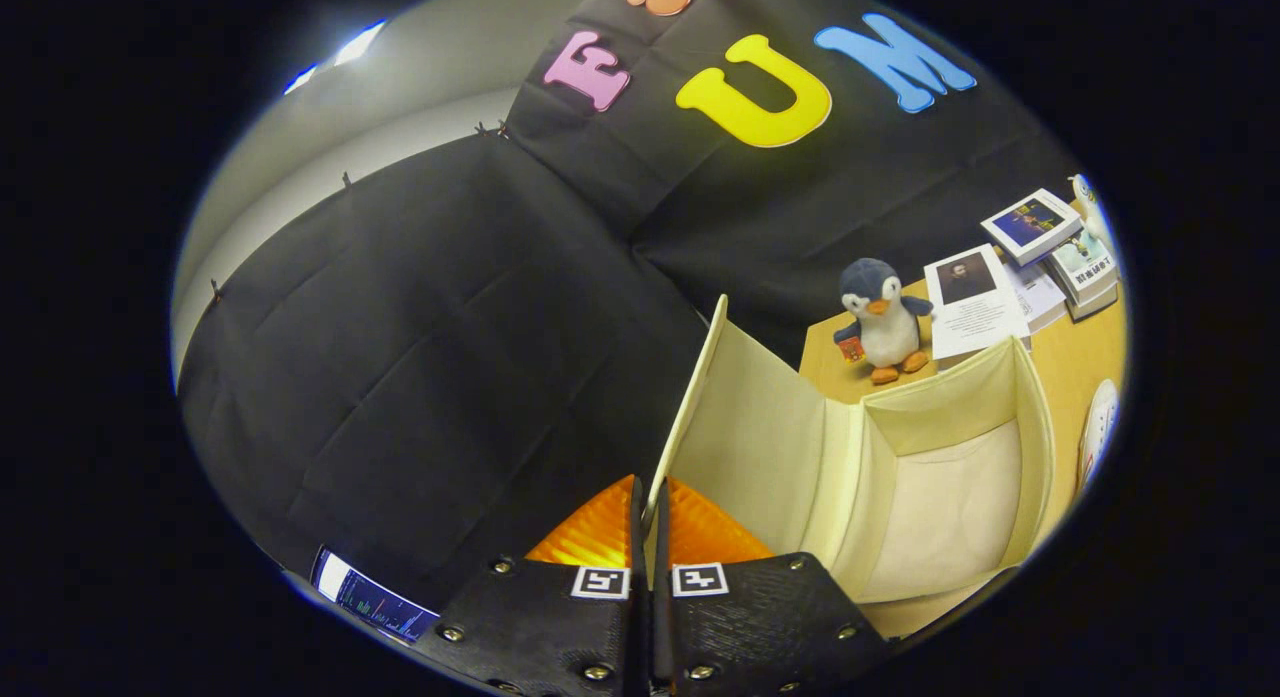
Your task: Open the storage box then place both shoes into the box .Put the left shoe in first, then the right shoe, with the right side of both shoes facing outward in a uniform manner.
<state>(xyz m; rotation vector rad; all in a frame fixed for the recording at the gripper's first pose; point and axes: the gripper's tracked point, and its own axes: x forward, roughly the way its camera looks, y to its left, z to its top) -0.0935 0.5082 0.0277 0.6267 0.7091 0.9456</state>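
The gripper [648, 537] is clenched on the cream lid flap [690, 397] of the fabric storage box [1035, 427], both fingers pinching its thin edge and holding it upright, which I judge is meant to keep the box mouth open for the shoes. The box's pale interior lies open beside the raised flap. A white shoe [1097, 427] waits just beyond the box's far wall, and a plush penguin [880, 317] stands behind the box.
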